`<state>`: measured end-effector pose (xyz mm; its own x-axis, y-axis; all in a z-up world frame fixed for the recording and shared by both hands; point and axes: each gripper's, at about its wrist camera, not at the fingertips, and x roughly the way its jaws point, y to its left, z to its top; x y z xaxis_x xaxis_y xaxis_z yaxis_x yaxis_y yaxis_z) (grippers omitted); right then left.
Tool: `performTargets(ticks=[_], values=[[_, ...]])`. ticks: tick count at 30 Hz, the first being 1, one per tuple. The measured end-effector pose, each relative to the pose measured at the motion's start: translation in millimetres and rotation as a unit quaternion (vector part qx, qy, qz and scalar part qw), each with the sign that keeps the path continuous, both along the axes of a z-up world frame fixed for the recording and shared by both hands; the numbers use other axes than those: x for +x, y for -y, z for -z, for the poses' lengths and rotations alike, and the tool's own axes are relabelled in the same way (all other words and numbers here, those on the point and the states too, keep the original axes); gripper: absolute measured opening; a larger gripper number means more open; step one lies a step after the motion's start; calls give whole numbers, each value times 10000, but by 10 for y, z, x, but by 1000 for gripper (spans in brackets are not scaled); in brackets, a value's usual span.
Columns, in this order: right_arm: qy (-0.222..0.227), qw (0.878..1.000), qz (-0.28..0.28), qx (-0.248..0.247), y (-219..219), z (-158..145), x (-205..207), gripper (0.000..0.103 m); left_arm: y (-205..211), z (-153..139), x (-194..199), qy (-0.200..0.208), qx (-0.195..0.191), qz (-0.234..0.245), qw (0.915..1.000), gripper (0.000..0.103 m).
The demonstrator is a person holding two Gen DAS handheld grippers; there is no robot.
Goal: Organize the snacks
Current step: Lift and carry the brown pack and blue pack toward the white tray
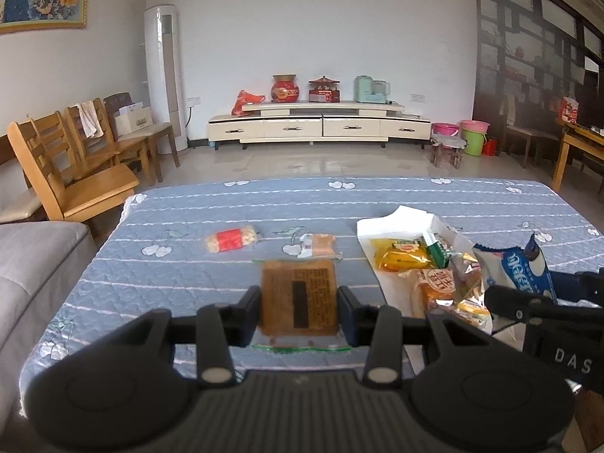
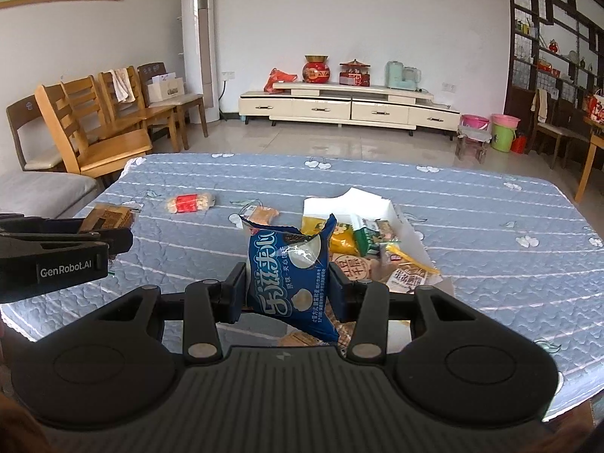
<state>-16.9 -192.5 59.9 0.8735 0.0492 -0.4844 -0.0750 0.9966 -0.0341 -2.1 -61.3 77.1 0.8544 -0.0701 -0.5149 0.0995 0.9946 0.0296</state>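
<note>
Table [image 1: 415,196]: covered in a blue quilted cloth with white stripes and a cherry print, spanning both views.
White box [image 1: 381,222]: open, on the right half of the table, flap raised at the far side; packed with snacks, among them a yellow packet [image 1: 400,258], a green-and-white packet [image 1: 438,251] and an orange-labelled pastry [image 1: 438,287].
Left gripper [image 1: 299,307]: clenched on a brown cake in clear wrap [image 1: 298,296], one finger pressing each side; package held above the cloth, left of the box.
Right gripper [image 2: 288,287]: closed on a blue snack bag [image 2: 290,275] with white lettering, held upright over the near end of the box, its crimped top pointing up.
Small orange cake packet [image 1: 319,245]: flat on the cloth, just beyond the held brown cake, near the box's left edge but apart from it.
Rice cracker roll with red band [image 1: 232,239]: lying on the cloth left of the orange packet, well apart from the box.
</note>
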Motion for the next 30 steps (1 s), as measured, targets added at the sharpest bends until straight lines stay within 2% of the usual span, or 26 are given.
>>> performTargets(ticks=[30], values=[[76, 9992, 380, -1, -59, 25, -75, 54, 329, 58, 22, -43, 146, 317, 9994, 42]])
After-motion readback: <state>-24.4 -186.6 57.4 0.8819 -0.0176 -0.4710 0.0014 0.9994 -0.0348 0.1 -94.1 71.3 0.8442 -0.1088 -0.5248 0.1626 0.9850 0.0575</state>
